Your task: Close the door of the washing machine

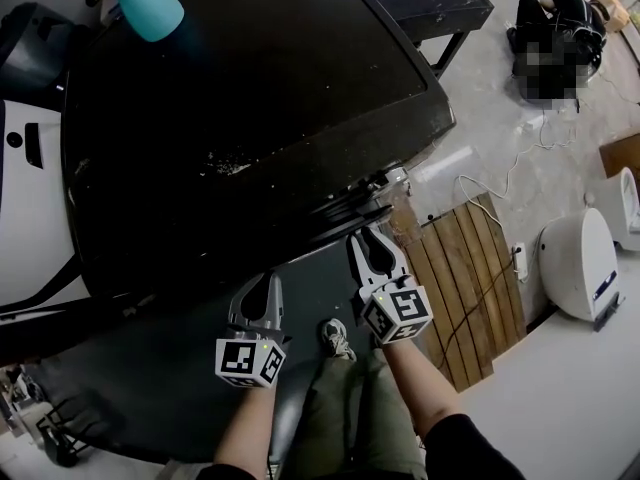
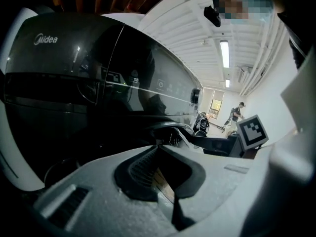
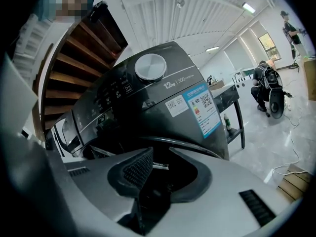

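grab step: right gripper [image 1: 370, 238] fingers half-closed on what looks like the door [image 1: 340, 214] rim, ajar at the washing machine's [image 1: 250, 98] front right corner. left gripper [image 1: 260, 284] fingers pinched together (empty). next we push it home till it latches.

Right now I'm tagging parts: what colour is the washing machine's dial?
The dial is silver, clearest in the right gripper view.

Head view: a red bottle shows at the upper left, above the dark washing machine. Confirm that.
Not red: the bottle is teal, as the head view shows. It does show at the upper left, above the dark washing machine.
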The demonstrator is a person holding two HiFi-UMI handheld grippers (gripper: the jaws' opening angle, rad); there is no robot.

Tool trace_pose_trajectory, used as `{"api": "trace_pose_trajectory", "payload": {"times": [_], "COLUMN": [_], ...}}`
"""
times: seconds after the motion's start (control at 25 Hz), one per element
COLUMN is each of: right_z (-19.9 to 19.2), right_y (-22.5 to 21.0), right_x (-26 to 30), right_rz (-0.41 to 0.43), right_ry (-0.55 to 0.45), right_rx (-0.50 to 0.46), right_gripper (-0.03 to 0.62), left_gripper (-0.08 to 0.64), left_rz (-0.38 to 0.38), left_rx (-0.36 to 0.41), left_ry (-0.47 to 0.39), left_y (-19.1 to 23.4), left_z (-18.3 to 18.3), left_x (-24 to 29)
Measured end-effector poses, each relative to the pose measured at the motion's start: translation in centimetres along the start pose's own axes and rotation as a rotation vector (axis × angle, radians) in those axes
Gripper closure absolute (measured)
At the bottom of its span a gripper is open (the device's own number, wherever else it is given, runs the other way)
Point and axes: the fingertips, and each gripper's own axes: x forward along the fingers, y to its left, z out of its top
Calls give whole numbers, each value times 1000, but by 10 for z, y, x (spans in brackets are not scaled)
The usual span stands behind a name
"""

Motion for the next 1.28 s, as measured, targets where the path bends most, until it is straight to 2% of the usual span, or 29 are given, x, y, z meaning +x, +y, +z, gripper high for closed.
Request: {"api": "trace_pose_trajectory", "payload": {"times": [0.36, 0.52, 0.72, 0.84, 0.96, 1.28], "right_z": [5, 1, 1, 14, 28, 80], "right_y": [2, -1, -3, -8, 1, 25], "right_x": [5, 5, 1, -18, -46, -120], "right_rz": [1, 10, -6, -49, -44, -24], "right_ry": [-14, -28, 1, 6, 1, -21], "right_rx": [8, -4, 5, -4, -43, -134], "right_gripper": [514, 514, 511, 523, 540, 555], "left_gripper": [552, 554, 554, 554, 554, 554], "left_rz": [-4, -29, -77, -103, -112, -65], "left_rx": [4, -4, -13, -11, -8, -18], "left_ry": [-12, 7, -3, -23, -41, -106], "left_y": [1, -3, -17, -35, -50, -86], "left_z": [-1, -4, -2, 5, 14, 43], "left_x": [2, 9, 10, 2, -15, -76]}}
